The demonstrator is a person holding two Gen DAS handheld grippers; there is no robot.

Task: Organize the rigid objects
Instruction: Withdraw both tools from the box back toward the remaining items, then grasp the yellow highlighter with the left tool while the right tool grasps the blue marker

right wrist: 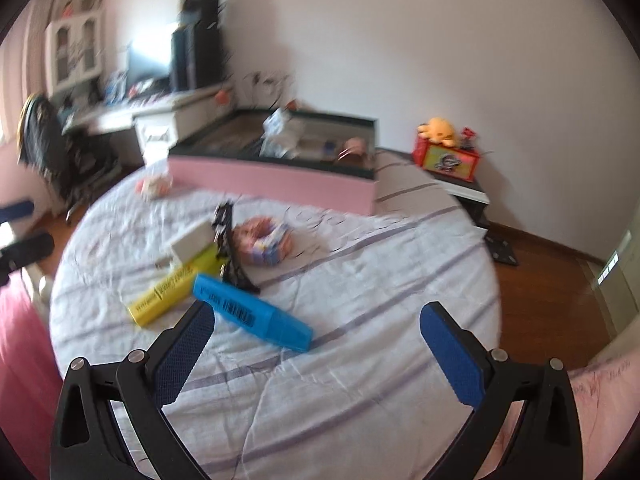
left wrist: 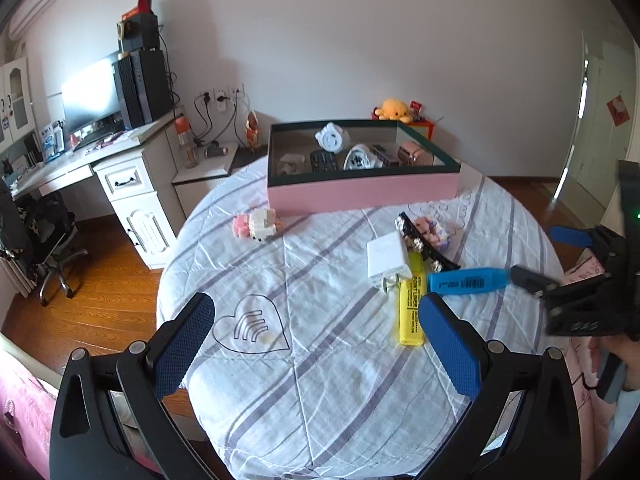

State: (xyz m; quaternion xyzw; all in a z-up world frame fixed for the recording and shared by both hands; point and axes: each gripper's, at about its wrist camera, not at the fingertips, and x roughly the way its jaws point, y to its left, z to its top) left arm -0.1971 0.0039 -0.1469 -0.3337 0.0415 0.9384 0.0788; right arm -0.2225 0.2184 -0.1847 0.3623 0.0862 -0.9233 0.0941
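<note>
A pink box (left wrist: pixel 362 196) with a dark green rim stands at the far side of the round table and holds several items. In front of it lie a blue highlighter (left wrist: pixel 468 280), a yellow highlighter (left wrist: pixel 412 304), a white charger (left wrist: pixel 388 260), a black studded strip (left wrist: pixel 424 246) and a pastel block toy (left wrist: pixel 434 232). A pink-white block figure (left wrist: pixel 258 224) lies apart to the left. My left gripper (left wrist: pixel 316 308) is open above the cloth. My right gripper (right wrist: pixel 319 312) is open and empty, just short of the blue highlighter (right wrist: pixel 252 314).
The striped cloth covers the table (left wrist: pixel 304 400), whose edge drops to a wooden floor (left wrist: pixel 100 288). A desk (left wrist: pixel 120 168) with a monitor and an office chair (left wrist: pixel 48 240) stand at the left. An orange plush sits on a red box (right wrist: pixel 448 162) behind the table.
</note>
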